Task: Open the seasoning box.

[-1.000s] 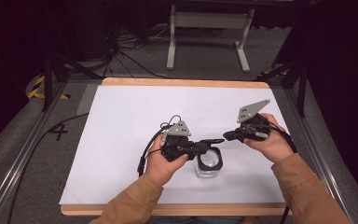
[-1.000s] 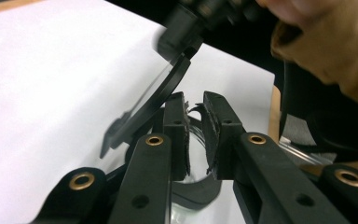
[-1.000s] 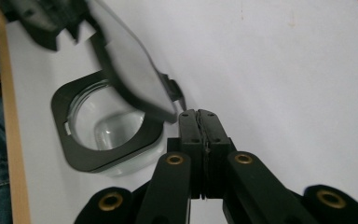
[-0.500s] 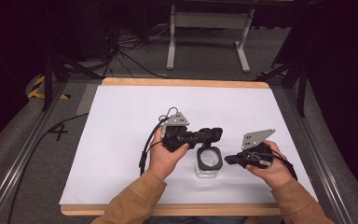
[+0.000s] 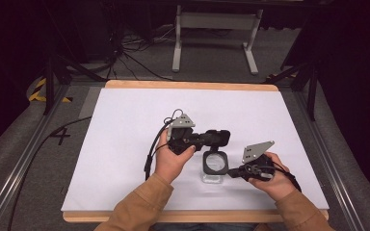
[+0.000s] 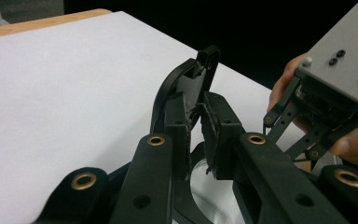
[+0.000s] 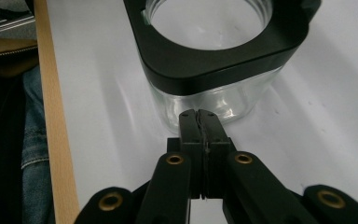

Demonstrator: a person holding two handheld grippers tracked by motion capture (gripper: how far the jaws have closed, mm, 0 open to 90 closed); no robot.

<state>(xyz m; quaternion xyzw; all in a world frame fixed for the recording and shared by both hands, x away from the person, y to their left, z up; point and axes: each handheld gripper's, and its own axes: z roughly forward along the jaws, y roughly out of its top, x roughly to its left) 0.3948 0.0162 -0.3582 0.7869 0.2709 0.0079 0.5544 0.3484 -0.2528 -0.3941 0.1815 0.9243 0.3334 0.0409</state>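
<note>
A clear glass jar [image 5: 215,164] with a black square collar stands near the table's front middle. Its black lid [image 5: 220,137] is swung up behind the mouth. My left gripper [image 5: 211,138] comes in from the left and is shut on that lid; in the left gripper view the pads pinch the lid's curved black arm [image 6: 186,84] above the jar's glass [image 6: 205,189]. My right gripper [image 5: 232,172] lies low at the jar's right, shut and empty. Its closed tips [image 7: 199,116] sit right at the jar's glass wall [image 7: 214,105], under the collar [image 7: 205,65].
White sheet [image 5: 125,144] covers the table, whose wooden front edge [image 7: 51,121] runs close beside my right gripper. The right hand and its grey plate [image 6: 340,60] are near the left jaws. A metal stand [image 5: 214,29] sits beyond the table's far edge.
The right gripper has come down and toward the person, from above the table's right part to low beside the jar. The left gripper has hardly moved and keeps hold of the lid.
</note>
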